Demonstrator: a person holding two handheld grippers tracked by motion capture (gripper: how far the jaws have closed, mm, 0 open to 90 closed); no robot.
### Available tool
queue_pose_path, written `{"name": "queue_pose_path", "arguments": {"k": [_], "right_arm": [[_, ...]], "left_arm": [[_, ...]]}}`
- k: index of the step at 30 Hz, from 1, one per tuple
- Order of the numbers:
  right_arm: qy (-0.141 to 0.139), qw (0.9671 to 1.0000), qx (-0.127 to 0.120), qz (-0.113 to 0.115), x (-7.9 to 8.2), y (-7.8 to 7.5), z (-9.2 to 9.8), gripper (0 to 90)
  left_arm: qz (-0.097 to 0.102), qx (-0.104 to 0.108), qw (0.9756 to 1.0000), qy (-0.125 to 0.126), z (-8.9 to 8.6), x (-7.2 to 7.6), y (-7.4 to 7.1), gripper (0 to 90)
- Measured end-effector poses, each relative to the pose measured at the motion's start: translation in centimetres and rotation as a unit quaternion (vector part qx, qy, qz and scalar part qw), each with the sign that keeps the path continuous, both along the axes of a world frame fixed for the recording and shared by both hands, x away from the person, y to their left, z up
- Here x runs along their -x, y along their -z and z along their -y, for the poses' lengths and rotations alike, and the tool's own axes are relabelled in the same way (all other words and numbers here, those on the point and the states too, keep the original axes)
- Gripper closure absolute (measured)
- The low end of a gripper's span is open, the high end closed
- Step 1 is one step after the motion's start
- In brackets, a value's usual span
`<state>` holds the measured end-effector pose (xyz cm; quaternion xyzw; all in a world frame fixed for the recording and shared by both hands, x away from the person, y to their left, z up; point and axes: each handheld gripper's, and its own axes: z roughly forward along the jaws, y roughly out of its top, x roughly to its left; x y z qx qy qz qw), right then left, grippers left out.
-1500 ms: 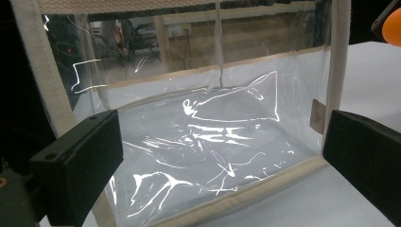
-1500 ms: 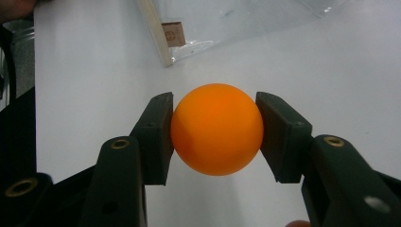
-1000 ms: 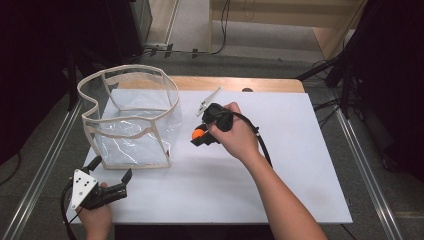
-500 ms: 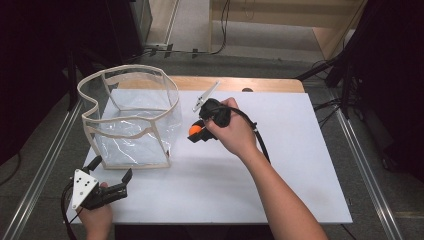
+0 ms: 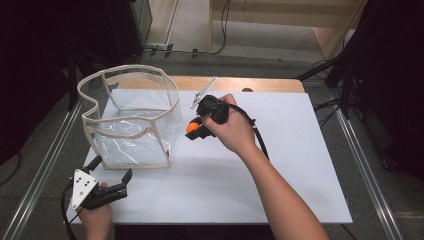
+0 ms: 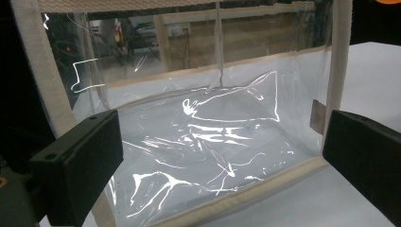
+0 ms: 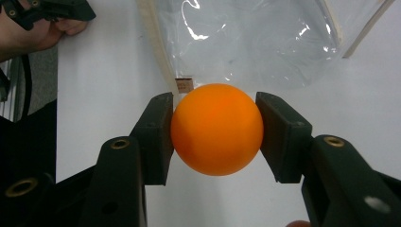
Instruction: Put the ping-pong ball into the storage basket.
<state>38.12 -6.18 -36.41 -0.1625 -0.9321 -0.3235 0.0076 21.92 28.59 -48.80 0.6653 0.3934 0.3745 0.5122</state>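
Edged leftward toward the clear bag (image 5: 131, 120) over that last second, right tongs (image 5: 192, 131) clamped on the smooth orange ball (image 7: 217, 128), hovering just beside the bag's right wall above the white desk (image 5: 300, 150). Stayed low at the near-left corner, left tongs (image 5: 111, 172) spread wide and empty, aimed at glossy, crinkled plastic trimmed in beige webbing. Sat nearer the open top, the right hand.
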Motion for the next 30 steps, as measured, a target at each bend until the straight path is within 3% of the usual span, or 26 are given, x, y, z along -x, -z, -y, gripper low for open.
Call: {"name": "queue_pose_path", "arguments": {"k": [30], "right_arm": [[-0.012,0.9998,-0.004,0.014,-0.6,-2.8,-1.0,47.6]], "left_arm": [[0.0,0.001,1.0,0.0,0.0,0.0,0.0,0.0]]}}
